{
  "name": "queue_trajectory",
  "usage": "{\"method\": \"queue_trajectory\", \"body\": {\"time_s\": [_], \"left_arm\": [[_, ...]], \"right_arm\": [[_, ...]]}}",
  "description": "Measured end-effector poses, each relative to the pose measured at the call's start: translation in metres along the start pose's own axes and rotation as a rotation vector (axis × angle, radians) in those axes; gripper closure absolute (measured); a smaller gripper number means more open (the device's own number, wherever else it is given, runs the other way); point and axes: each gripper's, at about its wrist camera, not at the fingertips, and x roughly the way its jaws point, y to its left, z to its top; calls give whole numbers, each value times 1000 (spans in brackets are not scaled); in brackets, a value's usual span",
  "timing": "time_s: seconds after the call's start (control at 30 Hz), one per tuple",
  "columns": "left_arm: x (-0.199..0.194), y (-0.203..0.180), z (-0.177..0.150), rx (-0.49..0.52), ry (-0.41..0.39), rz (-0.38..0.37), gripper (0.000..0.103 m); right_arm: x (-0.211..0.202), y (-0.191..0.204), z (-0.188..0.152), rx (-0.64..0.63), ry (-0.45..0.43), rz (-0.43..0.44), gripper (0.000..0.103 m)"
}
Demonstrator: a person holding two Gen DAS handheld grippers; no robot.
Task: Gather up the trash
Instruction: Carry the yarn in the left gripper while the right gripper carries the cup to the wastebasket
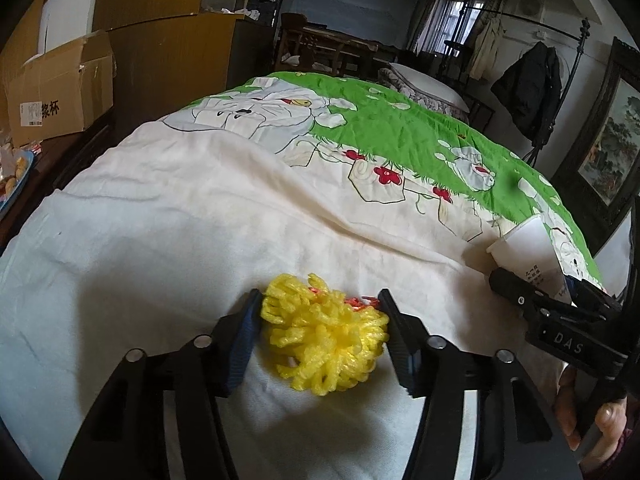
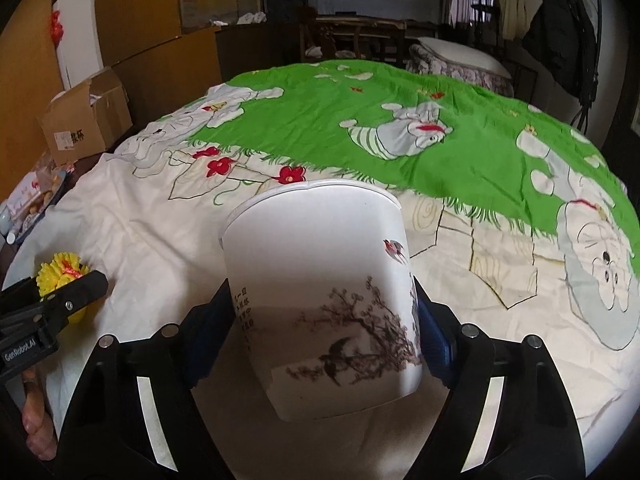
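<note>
A yellow foam fruit net (image 1: 324, 340) with a bit of red inside lies on the white part of the bedspread (image 1: 160, 220). My left gripper (image 1: 320, 312) has its two fingers on either side of the net, touching it. My right gripper (image 2: 320, 312) is shut on a white paper cup (image 2: 320, 280) printed with ink branches and birds, held tilted above the bedspread (image 2: 500, 280). The cup (image 1: 524, 244) and right gripper (image 1: 560, 312) show at the right of the left wrist view. The net (image 2: 60, 272) and left gripper (image 2: 48, 308) show at the left of the right wrist view.
The bed has a green cartoon-print cover (image 2: 400, 120). An open cardboard box (image 1: 60, 92) and a plate of snacks (image 1: 16, 176) sit on a low table to the left. Wooden wardrobes (image 1: 168, 40), chairs and a coat rack (image 1: 528, 84) stand behind.
</note>
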Motion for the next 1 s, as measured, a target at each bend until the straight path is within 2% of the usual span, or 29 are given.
{"method": "queue_trajectory", "body": {"time_s": [0.17, 0.33, 0.5, 0.6, 0.73, 1.0], "left_arm": [[-6, 5, 0, -25, -16, -19, 59], [-21, 6, 0, -34, -30, -31, 60], [-44, 2, -20, -10, -23, -2, 60], [-66, -2, -31, 24, -38, 27, 60], [-101, -10, -36, 53, -71, 29, 60], [-184, -45, -42, 116, -187, 7, 60]], "right_arm": [[-14, 3, -2, -11, -57, -40, 24], [-35, 5, -5, -14, -101, -64, 24], [-64, 3, -21, 19, -136, -62, 24], [-84, 3, -33, 40, -154, -47, 24], [-119, 8, -46, 52, -192, -30, 24], [-213, 15, -59, 55, -336, -16, 24]]}}
